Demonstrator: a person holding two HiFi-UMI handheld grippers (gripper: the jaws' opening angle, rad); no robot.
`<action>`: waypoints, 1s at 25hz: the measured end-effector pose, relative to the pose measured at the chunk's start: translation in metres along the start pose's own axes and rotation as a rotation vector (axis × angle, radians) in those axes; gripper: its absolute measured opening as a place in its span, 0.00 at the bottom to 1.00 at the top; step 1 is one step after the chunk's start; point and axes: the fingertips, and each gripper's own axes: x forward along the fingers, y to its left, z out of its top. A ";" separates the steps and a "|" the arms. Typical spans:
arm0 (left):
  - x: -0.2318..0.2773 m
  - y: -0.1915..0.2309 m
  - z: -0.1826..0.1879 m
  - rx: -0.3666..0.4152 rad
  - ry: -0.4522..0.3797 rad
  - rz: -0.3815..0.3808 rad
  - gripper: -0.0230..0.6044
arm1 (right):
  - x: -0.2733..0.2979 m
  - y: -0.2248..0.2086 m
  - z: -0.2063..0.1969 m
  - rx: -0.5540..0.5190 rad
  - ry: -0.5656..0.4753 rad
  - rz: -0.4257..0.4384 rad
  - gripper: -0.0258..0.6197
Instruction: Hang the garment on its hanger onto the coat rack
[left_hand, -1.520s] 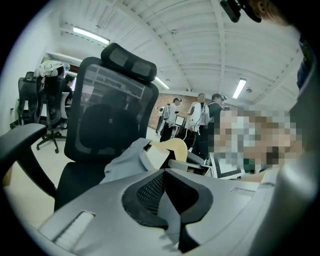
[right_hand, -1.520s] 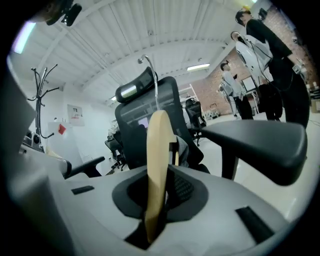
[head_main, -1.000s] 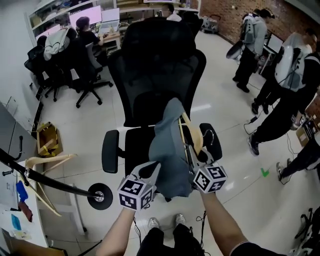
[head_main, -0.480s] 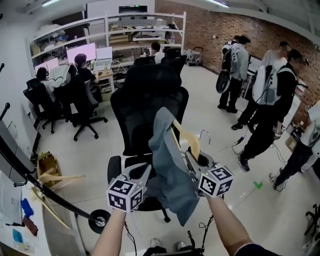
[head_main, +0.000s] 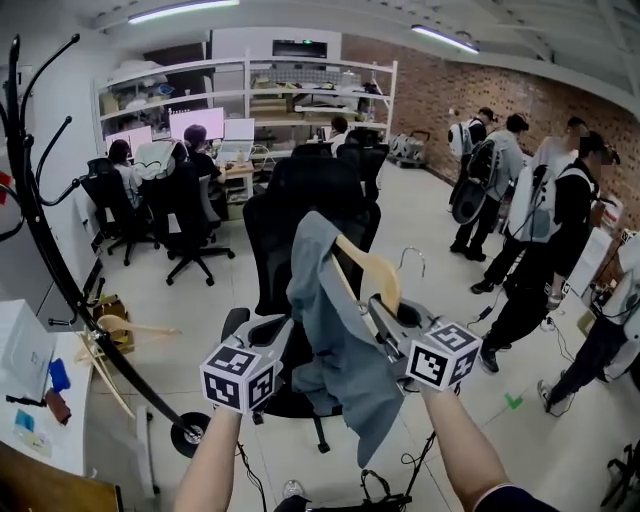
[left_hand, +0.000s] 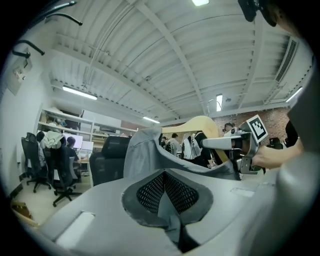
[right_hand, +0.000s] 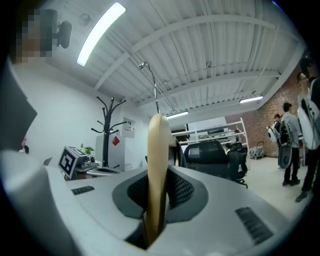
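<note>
A grey garment hangs over a wooden hanger with a metal hook, held up in front of me in the head view. My right gripper is shut on the hanger's arm, whose hook points up. My left gripper is shut on a fold of the garment, and the cloth sits between its pads. The black coat rack stands at the far left, apart from both grippers; its curved prongs also show in the right gripper view.
A black office chair stands right behind the garment. Spare wooden hangers lean by the rack's foot, next to a white table. Several people stand at the right; others sit at desks at the back.
Both grippers have risen together with the hanger and garment. My view has tilted up, so the coat rack's upper prongs now show at the left.
</note>
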 end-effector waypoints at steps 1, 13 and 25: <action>-0.008 -0.007 0.004 0.004 -0.010 0.013 0.04 | -0.006 0.008 0.006 -0.007 -0.001 0.023 0.09; -0.133 -0.047 0.031 0.048 -0.039 0.223 0.04 | -0.044 0.108 0.033 -0.024 0.028 0.297 0.09; -0.245 0.007 0.075 0.083 -0.061 0.324 0.04 | 0.025 0.208 0.050 -0.030 0.037 0.427 0.09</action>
